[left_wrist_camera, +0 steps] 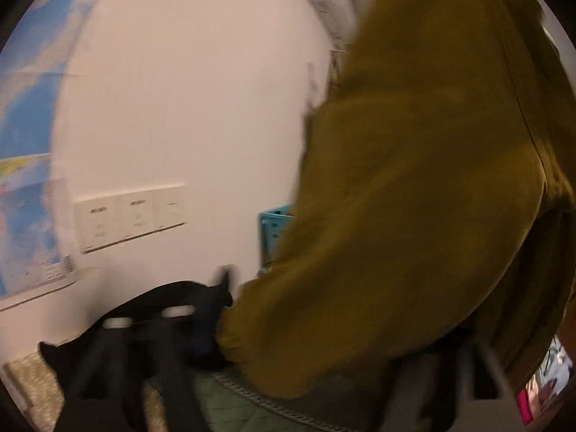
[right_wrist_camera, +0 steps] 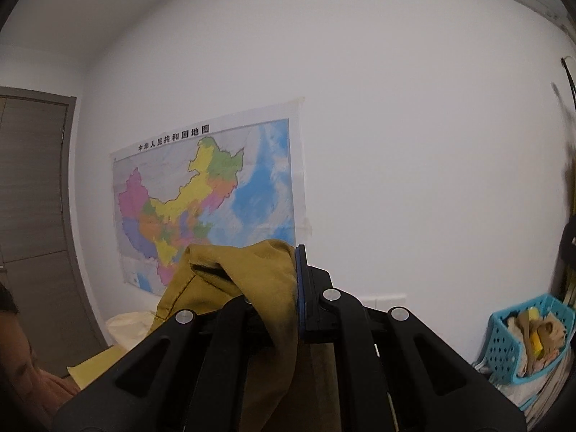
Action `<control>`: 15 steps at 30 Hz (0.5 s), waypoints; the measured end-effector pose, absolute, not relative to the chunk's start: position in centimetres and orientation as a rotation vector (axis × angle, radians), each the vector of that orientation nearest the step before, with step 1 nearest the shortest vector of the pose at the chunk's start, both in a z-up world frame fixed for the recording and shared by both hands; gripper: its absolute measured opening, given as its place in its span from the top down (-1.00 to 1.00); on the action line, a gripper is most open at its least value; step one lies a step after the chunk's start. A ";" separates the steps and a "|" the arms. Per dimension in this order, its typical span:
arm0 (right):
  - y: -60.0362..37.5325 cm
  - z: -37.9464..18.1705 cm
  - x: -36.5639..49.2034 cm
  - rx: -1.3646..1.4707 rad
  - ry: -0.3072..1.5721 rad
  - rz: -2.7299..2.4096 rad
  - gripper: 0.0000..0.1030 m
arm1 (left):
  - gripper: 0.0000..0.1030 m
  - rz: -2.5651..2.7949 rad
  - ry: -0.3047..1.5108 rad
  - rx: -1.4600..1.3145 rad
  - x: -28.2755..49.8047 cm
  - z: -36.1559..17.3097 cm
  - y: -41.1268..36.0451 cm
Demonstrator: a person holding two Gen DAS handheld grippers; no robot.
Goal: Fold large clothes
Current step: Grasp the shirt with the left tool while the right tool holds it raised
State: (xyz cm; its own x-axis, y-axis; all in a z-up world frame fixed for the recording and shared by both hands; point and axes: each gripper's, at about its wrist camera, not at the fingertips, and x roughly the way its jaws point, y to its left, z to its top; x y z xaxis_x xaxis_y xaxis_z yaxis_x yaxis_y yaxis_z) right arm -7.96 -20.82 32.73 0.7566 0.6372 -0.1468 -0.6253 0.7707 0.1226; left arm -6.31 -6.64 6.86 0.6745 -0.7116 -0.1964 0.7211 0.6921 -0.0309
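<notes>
My right gripper (right_wrist_camera: pixel 284 288) is clenched on a bunched fold of the mustard garment (right_wrist_camera: pixel 259 280), and I can see the cloth pinched against the blue pad (right_wrist_camera: pixel 300 288) with the rest spilling down between the black linkage arms. The opposite finger is buried under the fabric, so I only get one side of that grip. Behind it the wall map (right_wrist_camera: pixel 208 201) is sharp, a grey door (right_wrist_camera: pixel 32 216) sits at the left edge, and a blue perforated basket (right_wrist_camera: pixel 518 338) stuffed with small items sits low right, partly cut off by the lens rim. A person's hand shows dimly in the bottom left corner.

The left view is smeared with motion blur. The mustard garment (left_wrist_camera: pixel 424 198) hangs lifted and fills the whole right half, hiding most of the room behind it; only a corner of the blue basket (left_wrist_camera: pixel 275 223) peeks out beside its edge. My left gripper (left_wrist_camera: pixel 212 309) sits low in the frame, dark against a dark garment (left_wrist_camera: pixel 187 298) lying below it, and I honestly can't tell whether its fingers are apart or holding anything; they seem to end near the mustard cloth's lower edge. A row of wall sockets (left_wrist_camera: pixel 131 216) and the blue fringe of the map (left_wrist_camera: pixel 25 126) show on the left.
</notes>
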 end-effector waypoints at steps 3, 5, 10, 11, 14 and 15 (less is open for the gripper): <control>-21.0 32.6 -8.8 0.066 0.190 0.676 0.91 | 0.99 -0.770 0.189 0.055 -6.0 7.5 -7.2; -21.7 33.0 -9.9 0.075 0.176 0.671 0.91 | 1.00 -0.699 0.138 0.019 -6.1 9.2 -5.0; -23.7 34.6 -14.3 0.080 0.121 0.683 0.91 | 1.00 -0.601 0.038 -0.039 -8.8 15.6 2.0; -23.9 34.9 -15.4 0.076 0.111 0.696 0.91 | 1.00 -0.589 0.020 -0.035 -10.2 16.8 3.1; -24.1 35.6 -18.0 0.067 0.089 0.712 0.91 | 0.99 -0.535 -0.054 0.006 -15.6 20.7 6.3; -24.2 35.7 -18.8 0.069 0.088 0.724 0.91 | 0.98 -0.500 -0.077 0.037 -17.7 22.1 7.1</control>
State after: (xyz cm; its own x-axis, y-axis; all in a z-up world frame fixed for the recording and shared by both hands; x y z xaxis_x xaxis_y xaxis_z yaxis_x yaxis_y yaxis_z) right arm -18.77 -24.18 35.66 0.7460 0.6635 -0.0564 -0.6577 0.7474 0.0935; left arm -17.67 7.15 22.06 0.8749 -0.4800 0.0649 0.4772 0.8771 0.0539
